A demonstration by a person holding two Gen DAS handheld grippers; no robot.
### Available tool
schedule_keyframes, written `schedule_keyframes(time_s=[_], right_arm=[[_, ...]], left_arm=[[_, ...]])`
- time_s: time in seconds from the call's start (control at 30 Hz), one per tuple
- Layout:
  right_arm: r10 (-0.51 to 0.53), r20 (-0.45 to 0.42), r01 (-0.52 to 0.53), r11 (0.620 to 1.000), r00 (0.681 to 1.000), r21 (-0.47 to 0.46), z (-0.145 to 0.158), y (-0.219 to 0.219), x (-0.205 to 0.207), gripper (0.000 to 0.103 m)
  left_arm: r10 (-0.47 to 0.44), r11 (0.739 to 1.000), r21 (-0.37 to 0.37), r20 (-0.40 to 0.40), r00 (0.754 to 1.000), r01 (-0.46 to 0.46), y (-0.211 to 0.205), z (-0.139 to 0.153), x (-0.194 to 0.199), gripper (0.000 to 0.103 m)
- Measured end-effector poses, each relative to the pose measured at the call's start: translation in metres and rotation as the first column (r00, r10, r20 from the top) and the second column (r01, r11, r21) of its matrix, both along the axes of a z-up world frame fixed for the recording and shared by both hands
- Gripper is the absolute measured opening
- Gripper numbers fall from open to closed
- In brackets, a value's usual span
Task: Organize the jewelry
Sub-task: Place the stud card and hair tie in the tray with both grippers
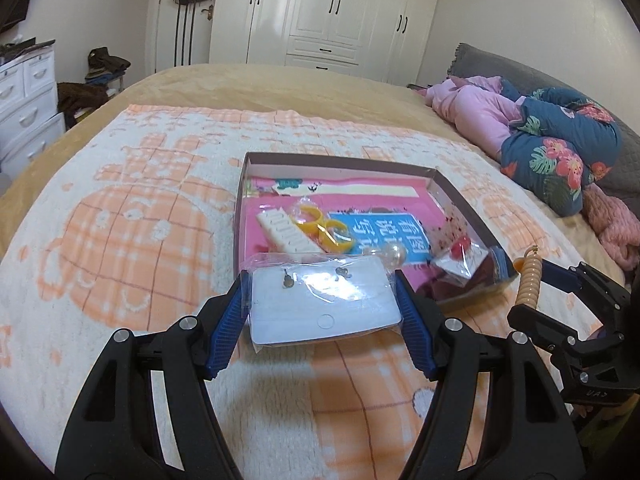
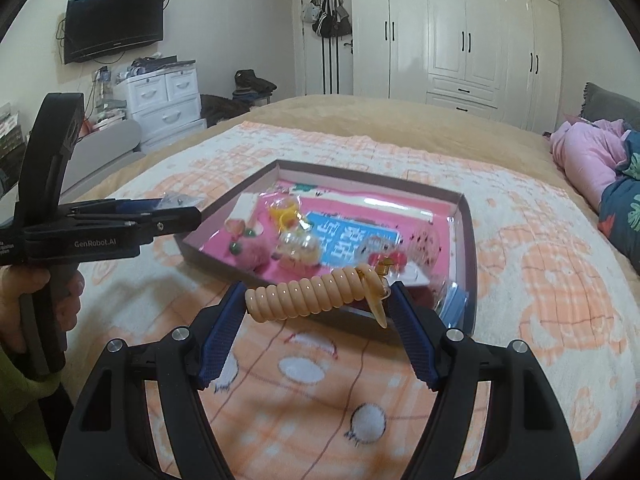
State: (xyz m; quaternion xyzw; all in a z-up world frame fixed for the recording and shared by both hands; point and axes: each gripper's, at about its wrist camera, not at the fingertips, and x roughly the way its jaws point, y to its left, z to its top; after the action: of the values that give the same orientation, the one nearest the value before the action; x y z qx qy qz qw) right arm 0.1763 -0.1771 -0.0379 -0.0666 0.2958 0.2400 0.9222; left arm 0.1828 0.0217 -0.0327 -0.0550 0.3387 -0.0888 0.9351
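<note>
Bedroom, white wardrobe (image 1: 328, 12) at the back, bed (image 1: 280, 80) covered with an orange-and-white checked blanket (image 1: 120, 220). Left claw (image 1: 320, 300) about half open, both blue pads clamped on the side edges of a clear bag with a white earring card (image 1: 324, 300); bag held flat, lifted off the blanket, two small studs show on the card. Just beyond the left claw: shallow cardboard box (image 1: 452, 188) with pink lining, holding yellow rings (image 1: 320, 226), a white comb-like piece (image 1: 286, 234), a clear bead ball (image 1: 394, 256) and small wrapped bits. Right claw (image 2: 318, 300) a bit wider, pads pressed on both ends of a beige coiled hair tie (image 2: 308, 294), coil lying crosswise between the pads, a small gold charm at its right end. Box near edge sits right behind the right claw. Left of the right claw, the left one appears side-on, a hand (image 2: 24, 304) gripping its handle. Pink and blue floral bedding (image 1: 560, 148) bunched well off to the right.
</note>
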Motion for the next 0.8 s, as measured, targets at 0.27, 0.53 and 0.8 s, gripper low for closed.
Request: schedule_keyframes(time_s=[0.27, 0.53, 0.8], right_arm=[[-0.043, 0.02, 0.043, 0.999, 0.999, -0.013, 0.006, -0.003, 0.026, 0.07], [-0.1, -0.01, 0.099, 0.994, 0.995, -0.044, -0.008, -0.012, 0.058, 0.071], [-0.121, -0.088, 0.115, 0.991, 0.989, -0.068, -0.032, -0.017, 0.075, 0.074]], left_arm=[[-0.022, 1.0, 0.011, -0.007, 1.0, 0.022, -0.011, -0.001, 0.025, 0.06], [-0.047, 0.999, 0.017, -0.025, 0.999, 0.047, -0.025, -0.008, 0.051, 0.06], [-0.072, 0.996, 0.038, -0.067, 0.995, 0.075, -0.039, -0.024, 0.064, 0.063]])
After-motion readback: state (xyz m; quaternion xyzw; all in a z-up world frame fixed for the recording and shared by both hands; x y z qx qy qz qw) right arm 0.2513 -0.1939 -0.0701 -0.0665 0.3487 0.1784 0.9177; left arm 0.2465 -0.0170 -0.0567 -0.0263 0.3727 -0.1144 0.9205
